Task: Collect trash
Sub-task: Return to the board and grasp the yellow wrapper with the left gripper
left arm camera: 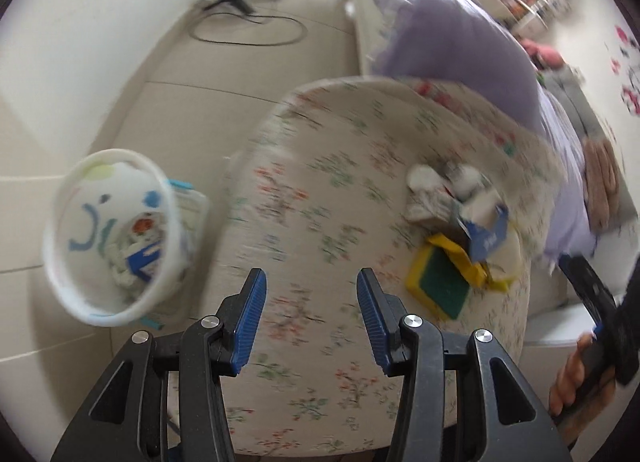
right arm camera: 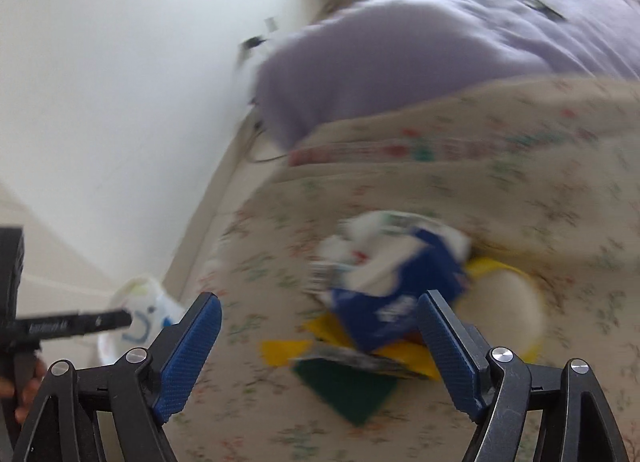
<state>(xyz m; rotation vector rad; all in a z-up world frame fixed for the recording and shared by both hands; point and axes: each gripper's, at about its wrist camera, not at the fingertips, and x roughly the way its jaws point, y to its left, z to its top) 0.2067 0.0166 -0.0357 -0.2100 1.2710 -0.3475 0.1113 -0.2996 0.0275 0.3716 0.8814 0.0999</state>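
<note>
A pile of trash lies on a floral-covered round table [left arm camera: 320,198]: crumpled white paper [left arm camera: 436,186], a blue and white carton [left arm camera: 484,234] and a yellow-edged green sponge [left arm camera: 440,282]. The carton [right arm camera: 392,294] and sponge [right arm camera: 348,390] also show, blurred, in the right wrist view. A white bin [left arm camera: 108,238] with trash inside stands on the floor left of the table. My left gripper [left arm camera: 310,322] is open and empty above the table. My right gripper [right arm camera: 320,358] is open, just short of the carton.
A bed with a purple cover [left arm camera: 460,42] stands behind the table. A black stand and a cable [left arm camera: 248,22] lie on the floor at the back. A pale round lid with a yellow rim [right arm camera: 504,310] sits right of the pile. A white wall [right arm camera: 120,82] is on the left.
</note>
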